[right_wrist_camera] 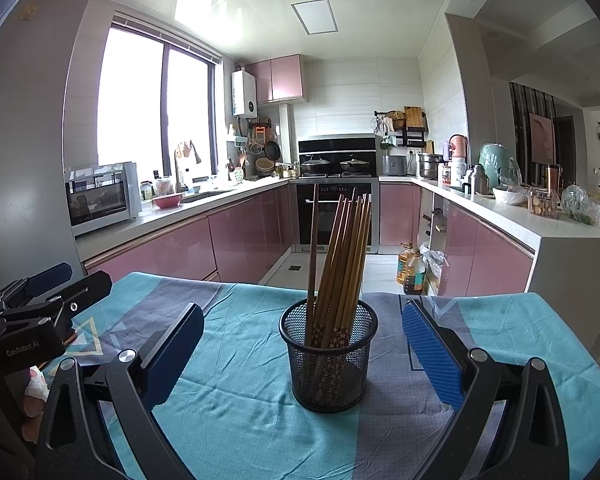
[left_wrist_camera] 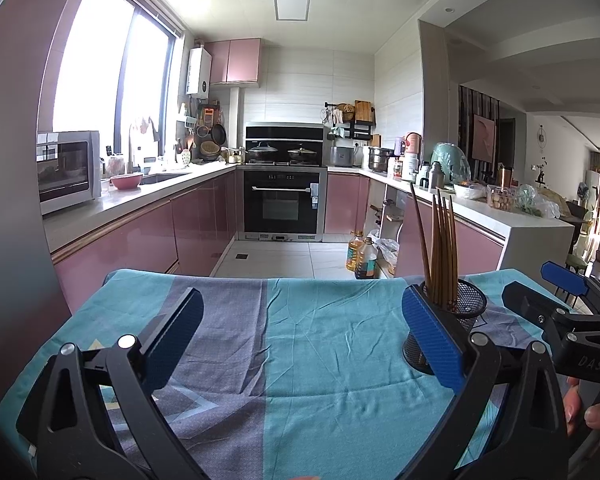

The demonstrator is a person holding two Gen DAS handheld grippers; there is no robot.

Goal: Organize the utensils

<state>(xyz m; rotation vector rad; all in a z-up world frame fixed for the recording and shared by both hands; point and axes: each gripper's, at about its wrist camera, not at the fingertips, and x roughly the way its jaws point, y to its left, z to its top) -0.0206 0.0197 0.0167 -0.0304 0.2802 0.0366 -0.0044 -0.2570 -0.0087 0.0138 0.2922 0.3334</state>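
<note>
At centre of the right wrist view, wooden chopsticks (right_wrist_camera: 338, 264) lean in a mesh cup (right_wrist_camera: 329, 354) on the cloth-covered tabletop (right_wrist_camera: 240, 360); both grippers' jaws gape empty, and a careless nudge could topple the light cup.

Left wrist view: looks low along the left gripper (left_wrist_camera: 300, 340) across the teal tablecloth (left_wrist_camera: 320, 360) toward the oven (left_wrist_camera: 282, 200) at 12 o'clock.
Right wrist view: same heading, close to the mesh holder (right_wrist_camera: 329, 360) dead ahead.
Shared: mesh holder (left_wrist_camera: 460, 312) at 2 o'clock in the left view, chopsticks (right_wrist_camera: 340, 260), tablecloth, kitchen; each view catches the other gripper at its edge.
</note>
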